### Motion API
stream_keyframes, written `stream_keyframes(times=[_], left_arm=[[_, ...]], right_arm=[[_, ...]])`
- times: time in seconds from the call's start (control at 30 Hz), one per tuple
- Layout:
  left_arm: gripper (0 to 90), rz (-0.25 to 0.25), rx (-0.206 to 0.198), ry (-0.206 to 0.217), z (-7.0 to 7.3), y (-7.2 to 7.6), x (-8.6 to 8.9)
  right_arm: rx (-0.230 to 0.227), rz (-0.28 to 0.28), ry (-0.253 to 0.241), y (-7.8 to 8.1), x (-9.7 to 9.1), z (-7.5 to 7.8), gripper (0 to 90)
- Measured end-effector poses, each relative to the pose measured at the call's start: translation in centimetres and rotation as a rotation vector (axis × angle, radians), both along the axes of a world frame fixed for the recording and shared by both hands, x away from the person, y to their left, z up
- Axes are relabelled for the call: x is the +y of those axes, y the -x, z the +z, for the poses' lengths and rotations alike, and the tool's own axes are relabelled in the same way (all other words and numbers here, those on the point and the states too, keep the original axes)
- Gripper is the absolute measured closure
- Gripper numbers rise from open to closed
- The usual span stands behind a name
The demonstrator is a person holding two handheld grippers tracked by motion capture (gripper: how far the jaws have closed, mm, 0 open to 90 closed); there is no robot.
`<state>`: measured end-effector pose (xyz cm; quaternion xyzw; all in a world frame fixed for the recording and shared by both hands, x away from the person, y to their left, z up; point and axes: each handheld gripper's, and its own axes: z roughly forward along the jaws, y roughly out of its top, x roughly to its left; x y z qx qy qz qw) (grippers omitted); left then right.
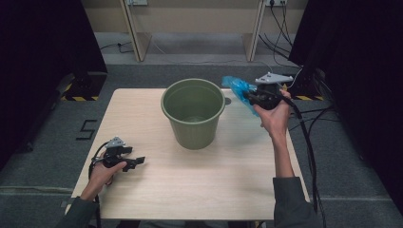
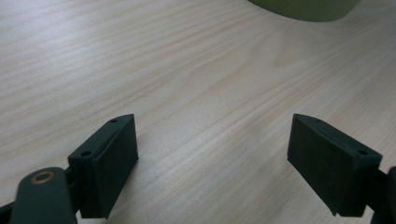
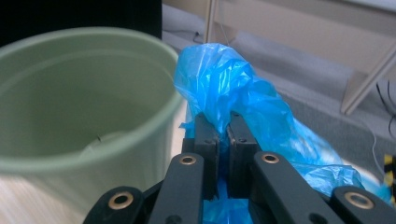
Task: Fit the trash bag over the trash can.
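Our right gripper [image 3: 223, 126] is clamped on the blue bag [image 3: 224, 88]; next we carry it over the green bin [image 1: 192, 111].

In the left gripper view, the bucket [image 2: 303, 8] was cut off by the top edge, leaving a strip of its base. In the right gripper view, the bag [image 3: 243, 98] ran past the bottom edge, its lower part hidden behind the right gripper [image 3: 223, 140].

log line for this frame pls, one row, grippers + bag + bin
left gripper: open, low over table | right gripper: shut on blue plastic bag, raised beside green bin rim | bag not yet in bin
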<state>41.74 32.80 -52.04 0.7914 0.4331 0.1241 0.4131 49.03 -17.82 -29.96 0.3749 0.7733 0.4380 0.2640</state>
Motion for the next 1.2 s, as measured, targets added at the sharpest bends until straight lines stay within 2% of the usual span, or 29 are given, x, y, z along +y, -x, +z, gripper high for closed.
stream_keyframes(times=[0.03, 0.07, 0.1, 0.13, 0.27, 0.3, 0.37, 0.4, 0.47, 0.5, 0.53, 0.6, 0.63, 0.67, 0.7, 0.73, 0.77, 0.8, 0.83, 0.87, 0.9, 0.93, 1.03, 1.07, 1.13, 1.17, 1.2], left_arm=[[15.6, 0.0, 0.0, 0.0, 0.0, 0.0, 0.0], [15.6, 0.002, 0.0, 0.021, 0.5, 0.1, 0.2], [15.7, 0.002, 0.0, 0.021, 0.5, 0.1, 0.2], [15.7, 0.004, -0.003, 0.032, 0.9, 0.0, 0.2], [16.2, -0.005, -0.058, 0.036, 3.9, -0.4, 0.5], [16.3, -0.005, -0.058, 0.036, 3.9, -0.4, 0.5], [16.3, -0.011, -0.078, 0.044, 5.4, -0.9, 0.5], [16.3, -0.017, -0.093, 0.044, 6.8, -1.6, 0.5], [16.2, -0.027, -0.105, 0.036, 8.2, -2.3, 0.3], [16.2, -0.027, -0.105, 0.036, 8.2, -2.3, 0.3], [16.2, -0.039, -0.125, 0.028, 9.7, -3.1, 0.0], [16.2, -0.063, -0.135, 0.038, 11.2, -3.9, -0.5], [16.2, -0.063, -0.135, 0.038, 11.2, -3.9, -0.5], [16.2, -0.078, -0.148, 0.034, 12.7, -4.6, -1.1], [16.2, -0.078, -0.148, 0.034, 12.7, -4.6, -1.1], [16.3, -0.087, -0.167, 0.016, 14.2, -5.5, -1.9], [16.4, -0.087, -0.167, 0.016, 14.2, -5.5, -1.9], [16.6, -0.093, -0.182, 0.011, 15.7, -6.3, -2.9], [17.0, -0.093, -0.182, 0.011, 15.7, -6.3, -2.9], [17.4, -0.115, -0.199, 0.006, 17.2, -6.9, -4.1], [18.7, -0.115, -0.199, 0.006, 17.2, -6.9, -4.1], [21.6, -0.139, -0.213, 0.007, 18.4, -7.4, -5.5], [23.2, -0.171, -0.227, -0.002, 19.9, -8.1, -7.7], [23.8, -0.171, -0.227, -0.002, 19.9, -8.1, -7.7], [24.8, -0.185, -0.226, 0.004, 20.8, -8.7, -9.0], [26.5, -0.198, -0.214, 0.009, 21.5, -9.4, -10.4], [28.3, -0.204, -0.213, -0.004, 21.7, -9.8, -11.1]], right_arm=[[0.0, 0.0, 0.0, 0.0, 0.0, 0.0, 86.0], [-0.017, 0.024, 0.001, -0.3, 1.3, 1.0, 86.0], [-0.017, 0.024, 0.001, -0.3, 1.3, 1.0, 86.0], [-0.029, 0.054, 0.012, -0.6, 2.9, 1.8, 85.9], [-0.037, 0.102, 0.028, -1.0, 5.7, 2.6, 85.7], [-0.037, 0.102, 0.028, -1.0, 5.7, 2.6, 85.7], [-0.033, 0.128, 0.038, -1.1, 7.0, 2.5, 85.5], [-0.019, 0.156, 0.042, -1.3, 8.2, 2.1, 85.0], [-0.004, 0.18, 0.055, -1.5, 9.1, 1.6, 84.2], [0.01, 0.197, 0.066, -1.6, 9.8, 1.2, 83.9], [0.019, 0.209, 0.079, -1.6, 10.3, 0.9, 83.8], [0.038, 0.231, 0.096, -1.7, 11.2, 0.4, 83.7], [0.038, 0.231, 0.096, -1.7, 11.2, 0.4, 83.7], [0.057, 0.264, 0.103, -1.6, 11.9, -0.2, 83.7], [0.057, 0.264, 0.103, -1.6, 11.9, -0.2, 83.7], [0.072, 0.287, 0.117, -1.4, 12.5, -0.7, 83.8], [0.078, 0.296, 0.125, -1.3, 12.7, -1.0, 83.8], [0.086, 0.307, 0.129, -1.3, 13.0, -1.2, 83.8], [0.086, 0.307, 0.129, -1.3, 13.0, -1.2, 83.8], [0.097, 0.325, 0.135, -1.1, 13.5, -1.6, 83.8], [0.097, 0.325, 0.135, -1.1, 13.5, -1.6, 83.8], [0.107, 0.347, 0.142, -0.8, 14.1, -2.0, 83.7], [0.113, 0.374, 0.175, -0.4, 14.7, -2.2, 83.0], [0.113, 0.374, 0.175, -0.4, 14.7, -2.2, 83.0], [0.116, 0.381, 0.173, -0.1, 14.9, -2.3, 82.2], [0.115, 0.385, 0.168, 0.0, 15.0, -2.2, 81.4], [0.115, 0.384, 0.17, 0.0, 15.0, -2.2, 81.1]])
